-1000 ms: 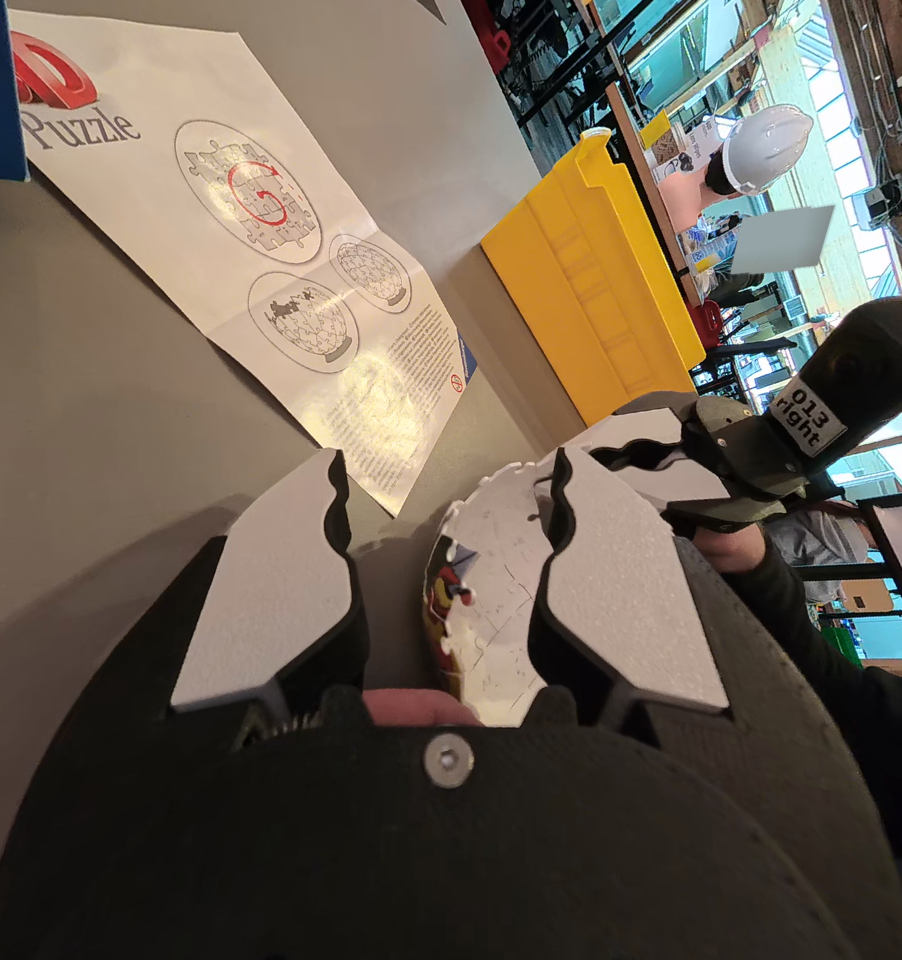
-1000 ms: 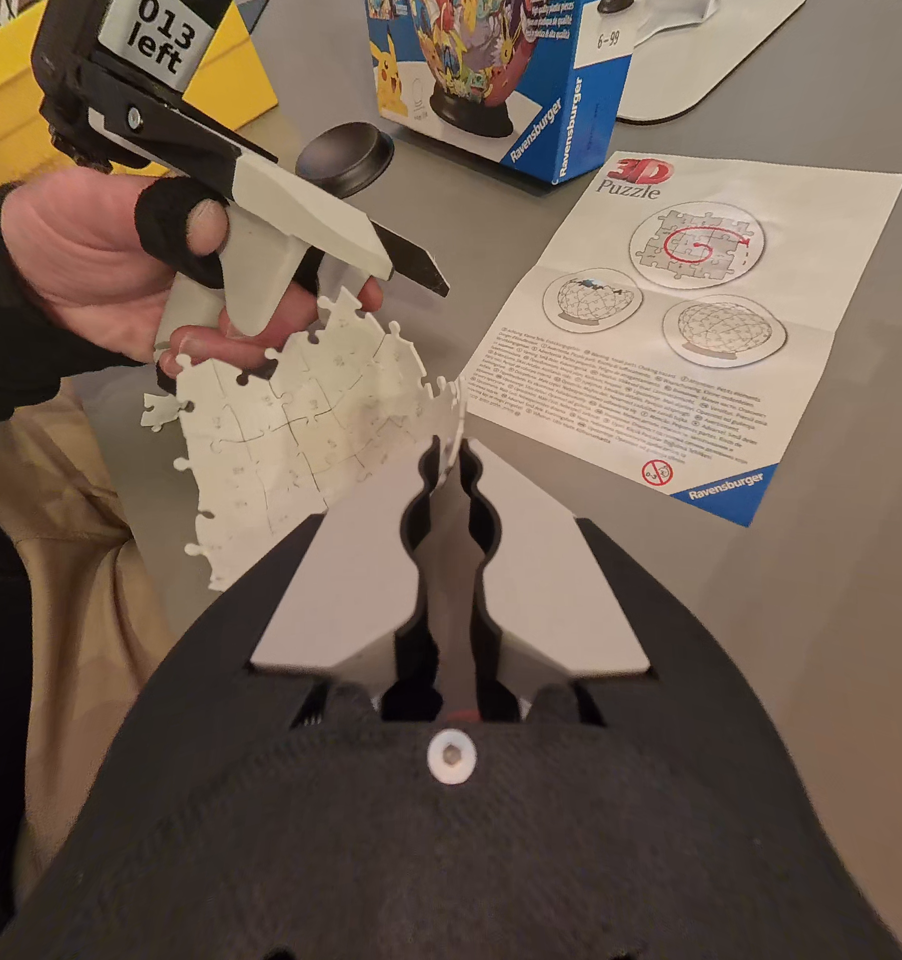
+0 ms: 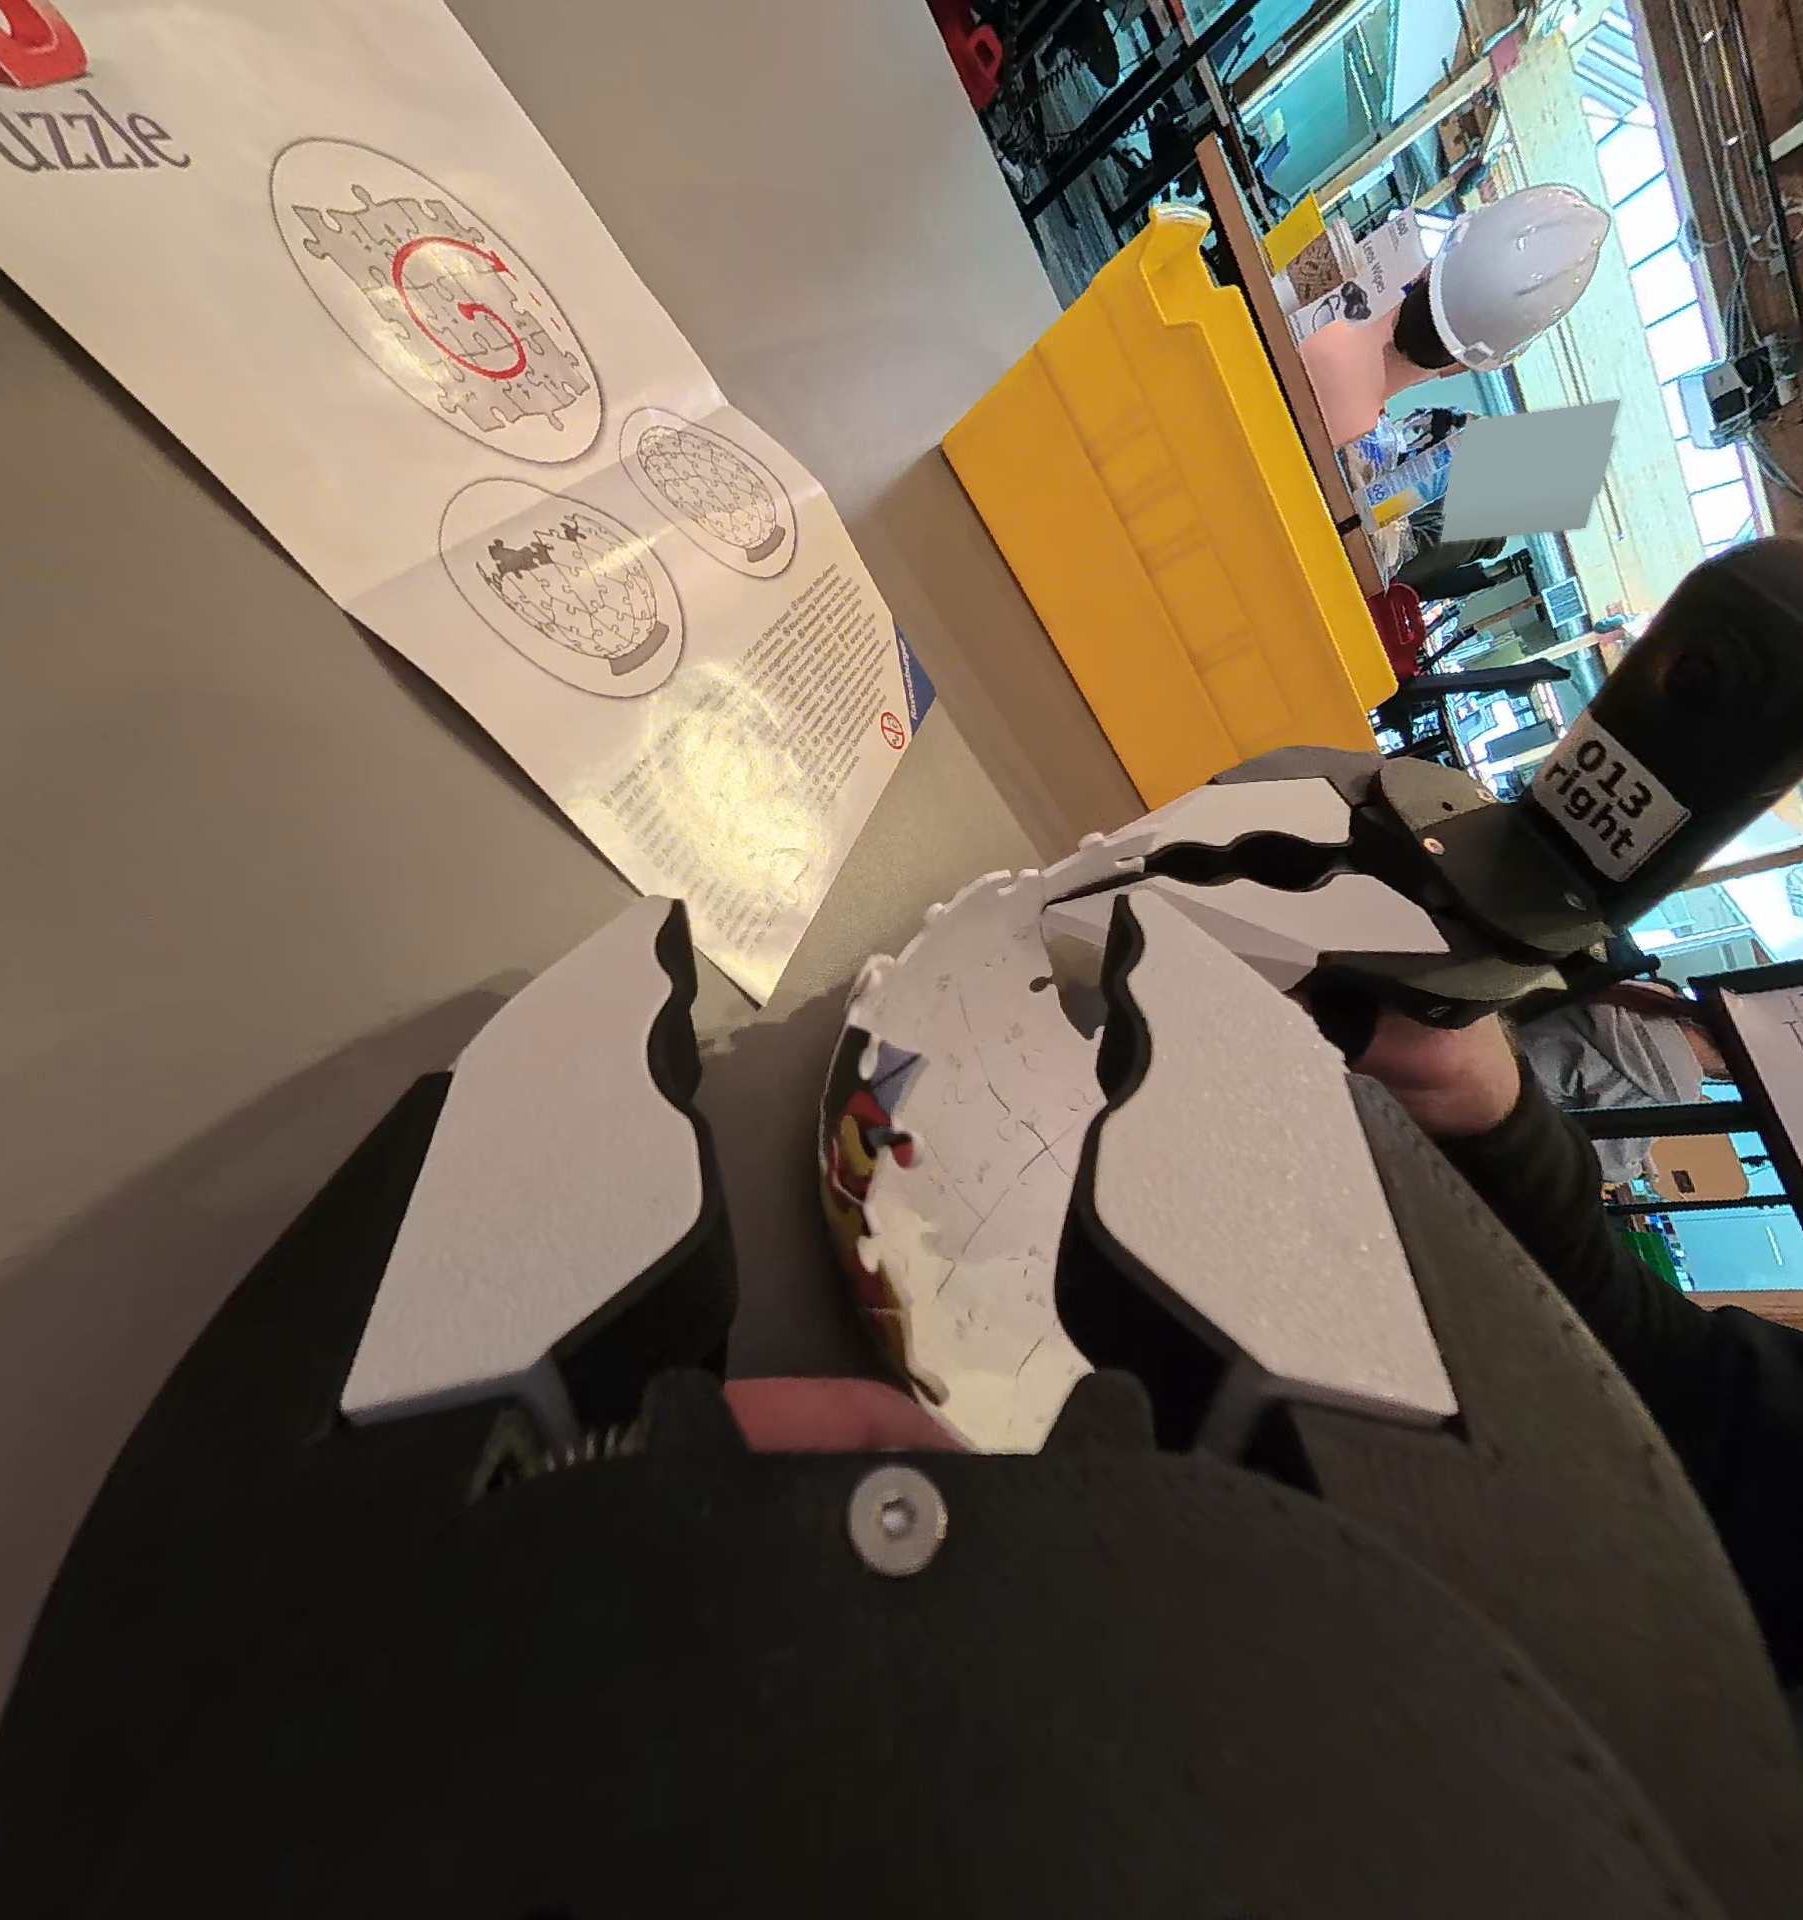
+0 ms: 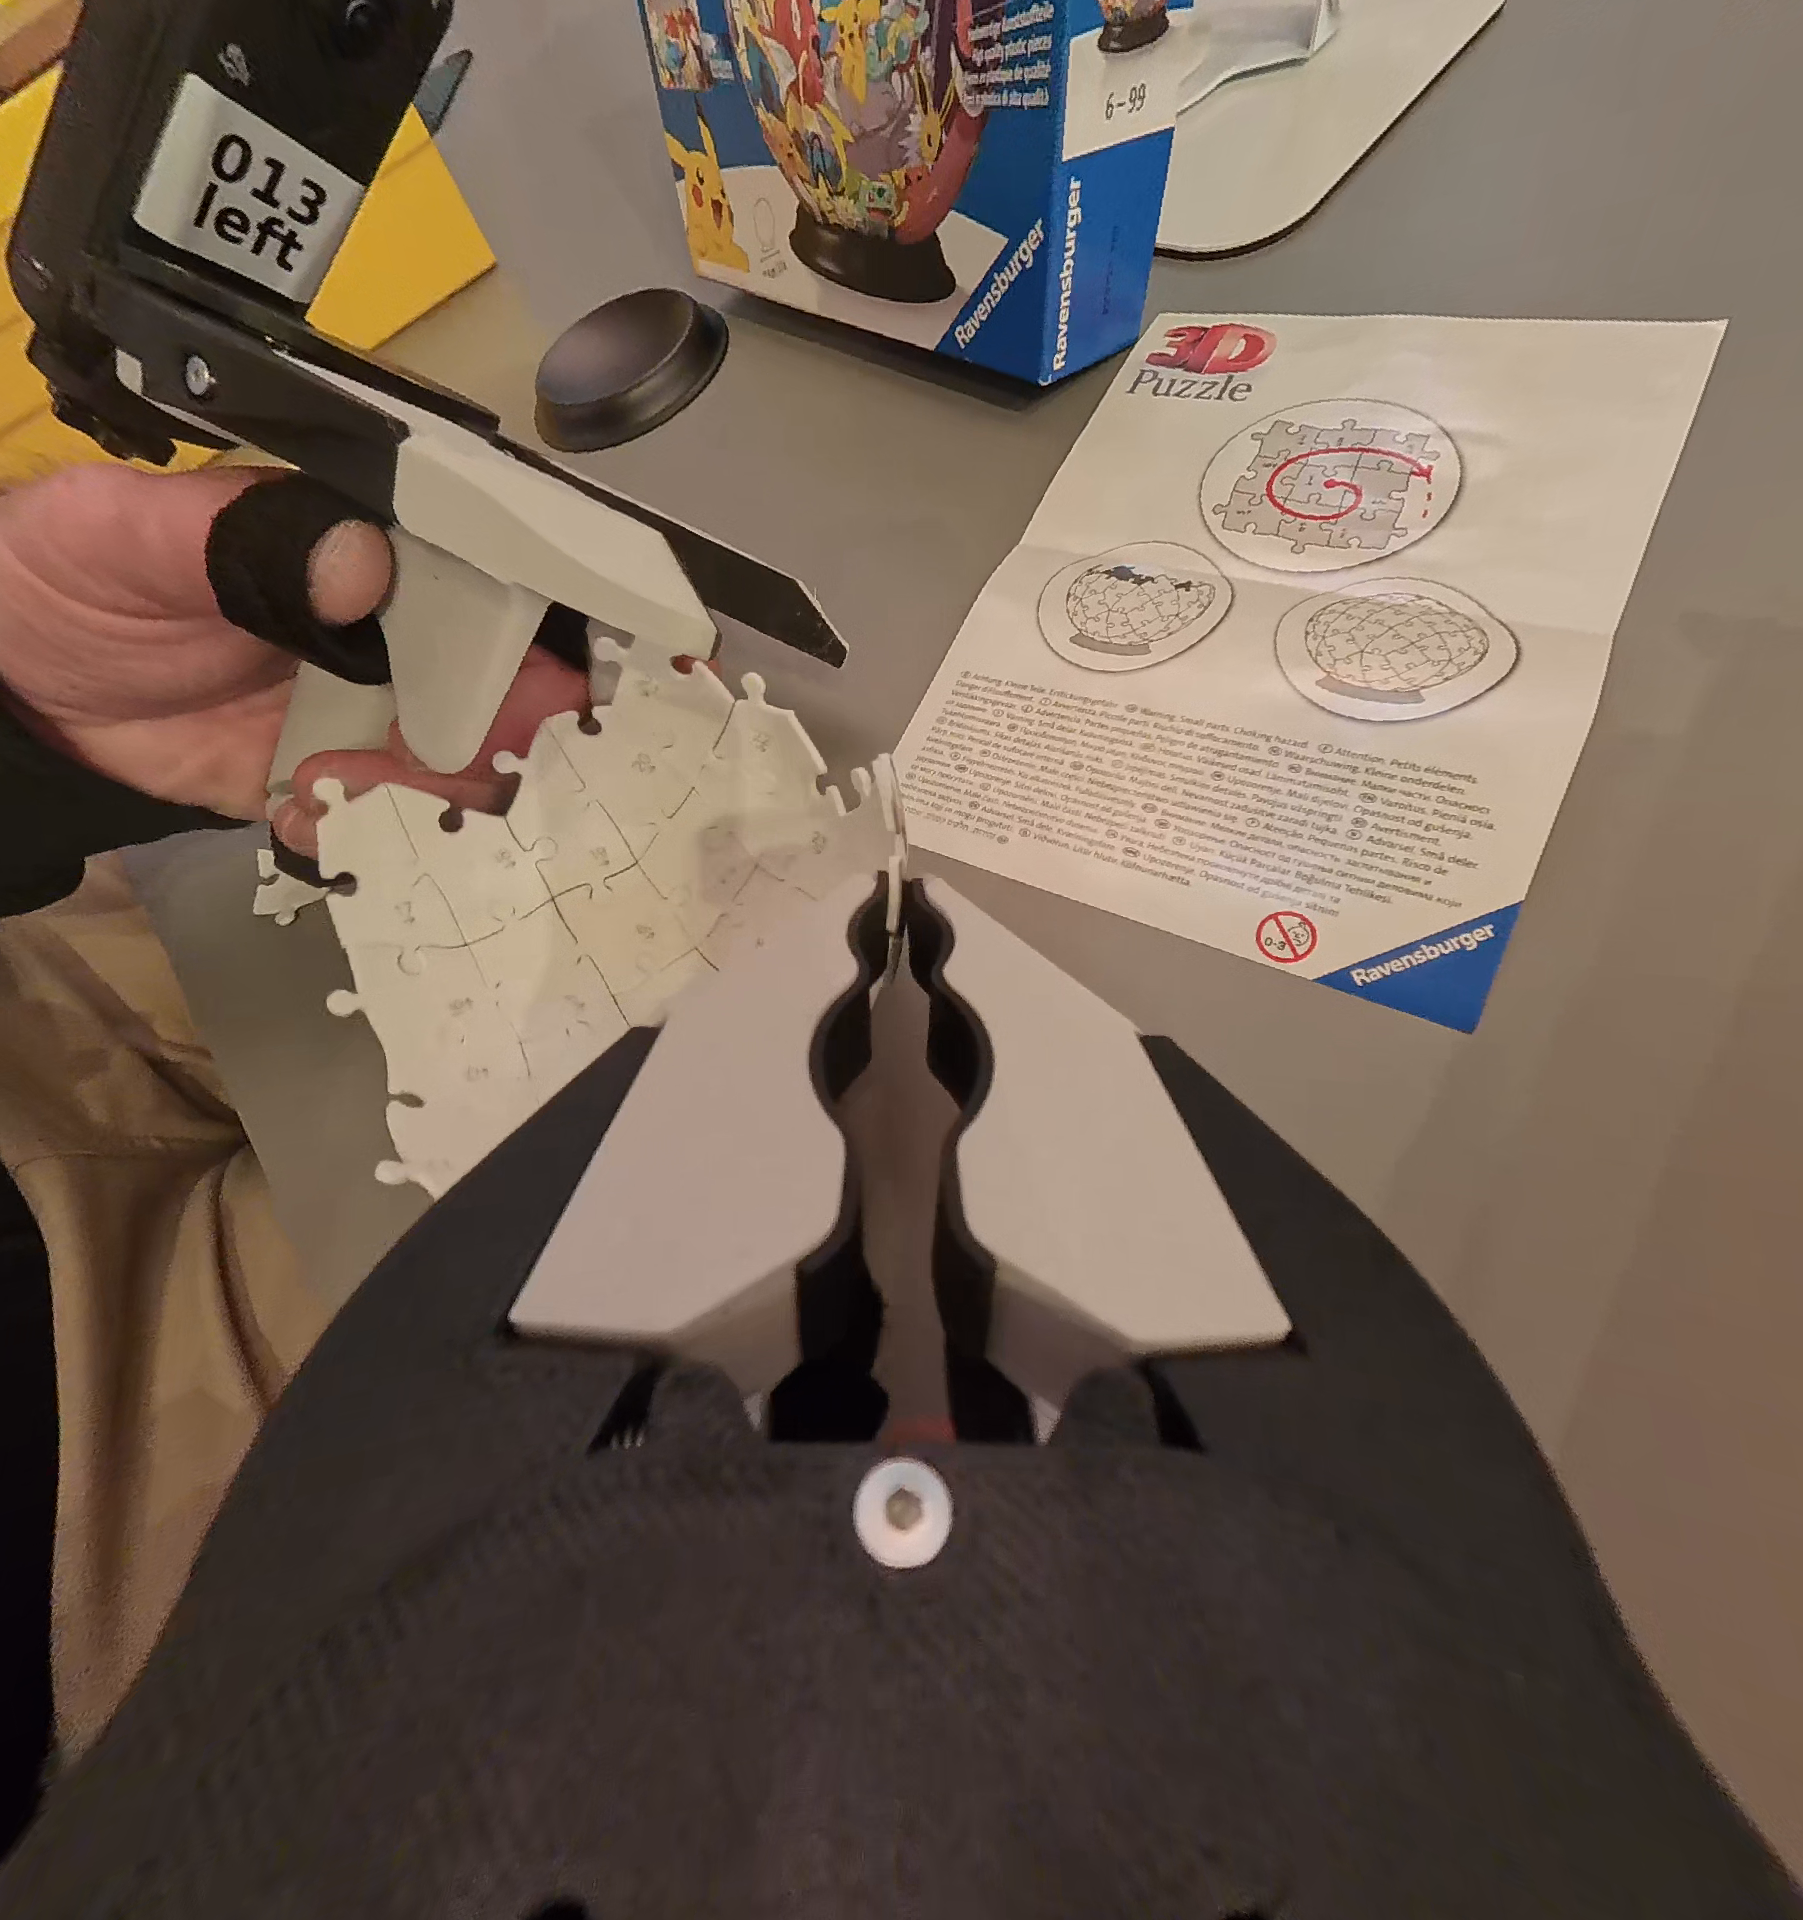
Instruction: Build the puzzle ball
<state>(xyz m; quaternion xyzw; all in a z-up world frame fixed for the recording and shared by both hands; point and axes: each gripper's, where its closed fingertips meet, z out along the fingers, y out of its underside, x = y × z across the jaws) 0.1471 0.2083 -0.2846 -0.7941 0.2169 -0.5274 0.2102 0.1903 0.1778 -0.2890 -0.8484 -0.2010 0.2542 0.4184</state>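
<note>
A: Closer now: the right gripper (image 4: 892, 914) has come in on the curved puzzle shell (image 4: 564, 883), nearly closed on a single edge piece (image 4: 889, 821).

B: And the left gripper (image 3: 897, 1060)?

A: Spread wide; fingers (image 4: 440, 748) hold the shell under it, above the table (image 4: 1655, 1247).

B: Risk?

A: Pushing the tab in crooked could buckle the shell or pop joints loose.

B: Count?

A: One shell, one loose piece, one instruction sheet (image 4: 1292, 665), one black stand (image 4: 627, 364), one box (image 4: 918, 166), one yellow bin (image 3: 1167, 520).
</note>
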